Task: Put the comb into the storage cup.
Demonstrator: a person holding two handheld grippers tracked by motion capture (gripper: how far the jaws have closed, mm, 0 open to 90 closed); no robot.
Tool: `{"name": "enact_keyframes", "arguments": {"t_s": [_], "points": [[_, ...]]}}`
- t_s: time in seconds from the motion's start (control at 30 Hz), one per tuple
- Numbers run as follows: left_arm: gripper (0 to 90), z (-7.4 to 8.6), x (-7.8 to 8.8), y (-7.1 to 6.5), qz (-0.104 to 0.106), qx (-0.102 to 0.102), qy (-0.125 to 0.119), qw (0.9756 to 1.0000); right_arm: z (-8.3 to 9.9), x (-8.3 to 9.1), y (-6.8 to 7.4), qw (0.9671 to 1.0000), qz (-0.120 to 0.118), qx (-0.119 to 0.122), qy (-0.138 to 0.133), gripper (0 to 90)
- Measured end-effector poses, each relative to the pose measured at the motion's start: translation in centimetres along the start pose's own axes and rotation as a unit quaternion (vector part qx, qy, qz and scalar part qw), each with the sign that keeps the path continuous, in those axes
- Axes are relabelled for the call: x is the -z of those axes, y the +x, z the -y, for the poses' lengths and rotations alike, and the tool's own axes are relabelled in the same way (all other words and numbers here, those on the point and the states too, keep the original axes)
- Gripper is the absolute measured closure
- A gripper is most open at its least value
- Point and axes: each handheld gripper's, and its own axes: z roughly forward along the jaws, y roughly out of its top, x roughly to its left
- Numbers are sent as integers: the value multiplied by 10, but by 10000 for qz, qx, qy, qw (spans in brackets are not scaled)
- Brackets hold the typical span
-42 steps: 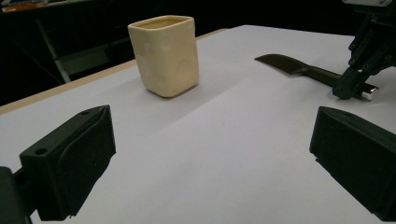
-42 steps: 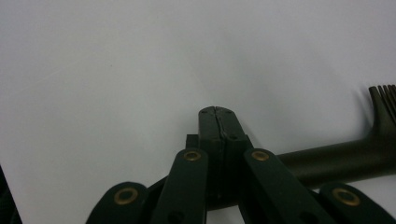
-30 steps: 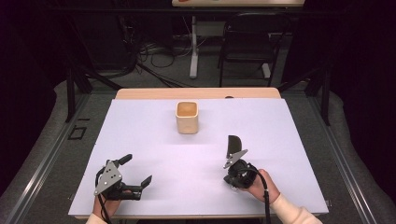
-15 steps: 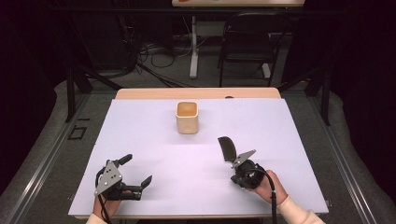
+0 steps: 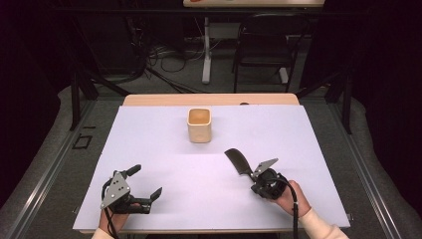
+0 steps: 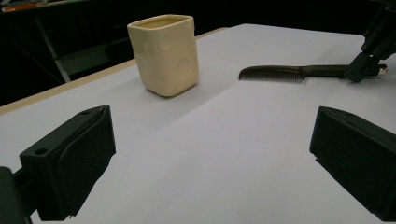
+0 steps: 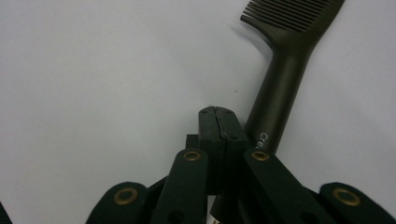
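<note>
Transport step judged underway: right gripper (image 5: 250, 173) jaws clamped on black plastic comb (image 5: 237, 162), lower right of centre; left gripper (image 5: 145, 185) jaws open. Next: tip it into cream square ceramic cup (image 5: 199, 125).

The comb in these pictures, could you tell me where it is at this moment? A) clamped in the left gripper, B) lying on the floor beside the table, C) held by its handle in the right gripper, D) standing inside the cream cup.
C: the right gripper is shut on the handle of the comb, whose toothed end points toward the cup; the left gripper stands open.
</note>
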Motion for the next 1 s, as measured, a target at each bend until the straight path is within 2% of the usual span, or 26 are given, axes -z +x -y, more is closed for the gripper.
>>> {"name": "enact_keyframes", "arguments": {"t_s": [0.43,0.57,0.6,0.9,1.0], "points": [[2,0,0,0,8,36,7,10000,2,0,-7,9999,110,-69,7,900],[2,0,0,0,4,28,9,10000,2,2,-10,9998,123,-79,130,900],[2,0,0,0,6,26,10,10000,3,0,-11,9999,148,-74,-4,900],[2,0,-1,0,15,35,6,10000,5,1,-15,9995,259,-166,4,900],[2,0,0,0,16,34,2,10000,5,1,-16,9994,326,-129,-20,900]]}}
